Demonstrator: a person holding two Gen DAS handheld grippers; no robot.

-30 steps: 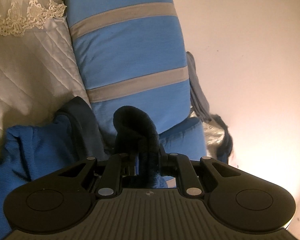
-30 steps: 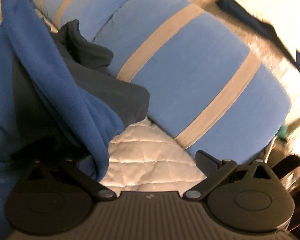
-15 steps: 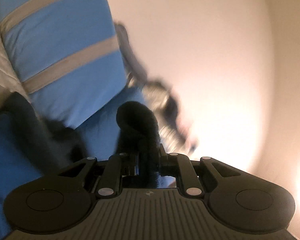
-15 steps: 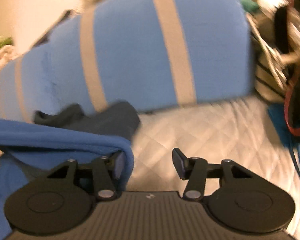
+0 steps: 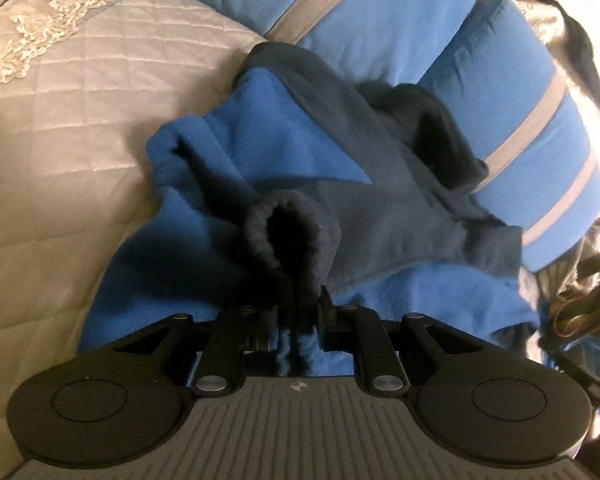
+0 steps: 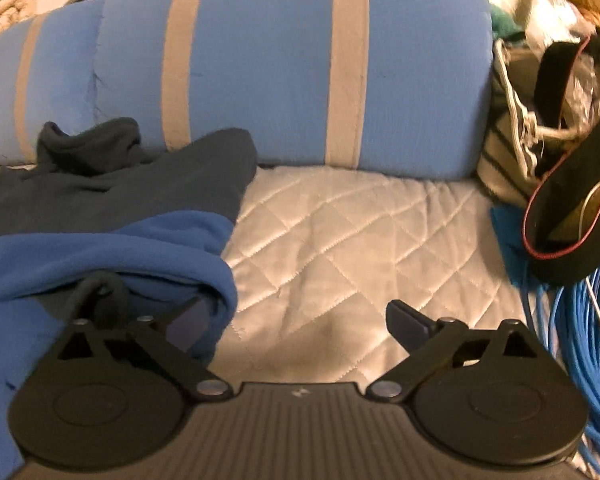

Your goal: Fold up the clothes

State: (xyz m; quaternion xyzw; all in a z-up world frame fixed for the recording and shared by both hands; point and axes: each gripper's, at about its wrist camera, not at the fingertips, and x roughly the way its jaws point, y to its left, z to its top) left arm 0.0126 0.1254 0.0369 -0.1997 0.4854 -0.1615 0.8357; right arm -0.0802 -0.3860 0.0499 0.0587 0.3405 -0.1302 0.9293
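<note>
A blue and dark navy fleece garment (image 5: 284, 148) lies bunched on the quilted bedspread (image 5: 60, 140), its far part against the striped pillows. My left gripper (image 5: 294, 318) is shut on a dark navy cuff (image 5: 292, 236) of the garment, which loops up between the fingers. In the right wrist view the garment (image 6: 112, 216) lies at the left, and its blue edge drapes over the left finger. My right gripper (image 6: 300, 320) is open, low over the bedspread (image 6: 340, 248), with nothing between the fingers.
Two blue pillows with grey stripes (image 6: 292, 60) stand along the back; they also show in the left wrist view (image 5: 520, 112). A black bag (image 6: 572, 184) and coiled blue cable (image 6: 580, 340) sit at the right. Lace trim (image 5: 40, 20) lies at far left.
My left gripper swung back down over the bed, still holding the cuff. My right gripper opened wider and the garment settled onto the bedspread.
</note>
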